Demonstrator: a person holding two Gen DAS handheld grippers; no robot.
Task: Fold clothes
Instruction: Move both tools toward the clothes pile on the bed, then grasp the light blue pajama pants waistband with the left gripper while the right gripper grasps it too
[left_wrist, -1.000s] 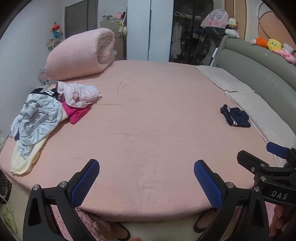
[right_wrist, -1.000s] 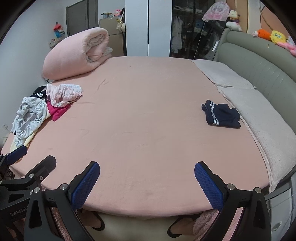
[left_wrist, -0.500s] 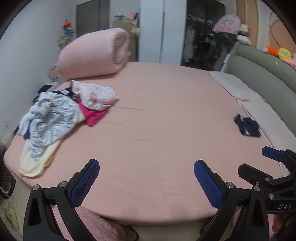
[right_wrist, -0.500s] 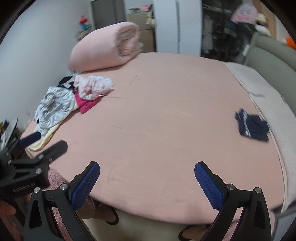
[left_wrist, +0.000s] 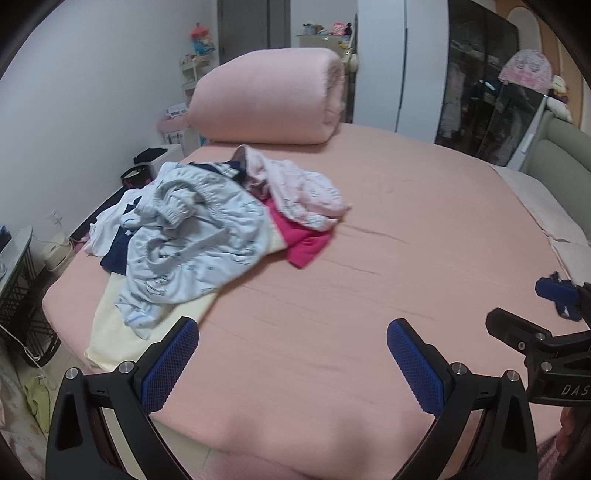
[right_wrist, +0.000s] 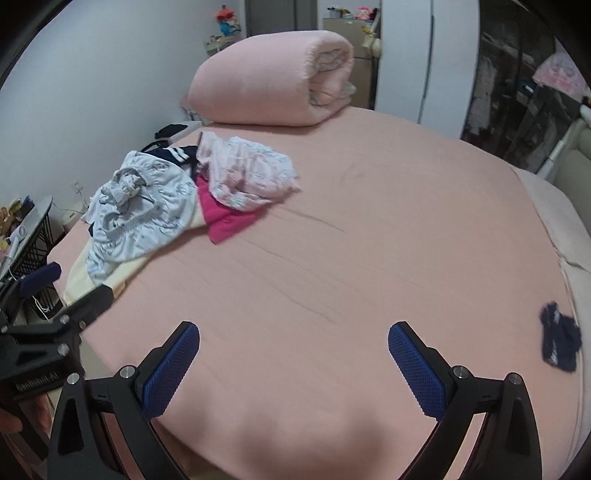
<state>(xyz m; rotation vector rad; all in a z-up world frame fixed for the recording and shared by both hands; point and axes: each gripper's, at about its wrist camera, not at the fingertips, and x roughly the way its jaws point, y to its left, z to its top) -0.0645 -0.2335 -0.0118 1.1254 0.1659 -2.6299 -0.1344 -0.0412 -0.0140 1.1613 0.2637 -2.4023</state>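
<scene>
A heap of clothes (left_wrist: 207, 229) lies on the left side of the pink bed (left_wrist: 406, 258): a light blue printed garment on top, a pale pink one, a magenta one and a cream one underneath. It also shows in the right wrist view (right_wrist: 173, 199). A small folded navy garment (right_wrist: 559, 341) lies near the bed's right edge. My left gripper (left_wrist: 290, 360) is open and empty over the bed's near edge, just right of the heap. My right gripper (right_wrist: 293, 363) is open and empty, further right over bare sheet.
A rolled pink duvet (left_wrist: 269, 107) lies at the far side of the bed. A grey headboard (left_wrist: 561, 155) and pale cover strip run along the right. A wire basket (left_wrist: 22, 302) and a small white appliance stand on the floor at left. Wardrobes stand behind.
Both grippers have swung left and closer to the clothes heap, which now looks larger and nearer the centre. The navy garment has slid to the right edge of view. Both jaws stay open.
</scene>
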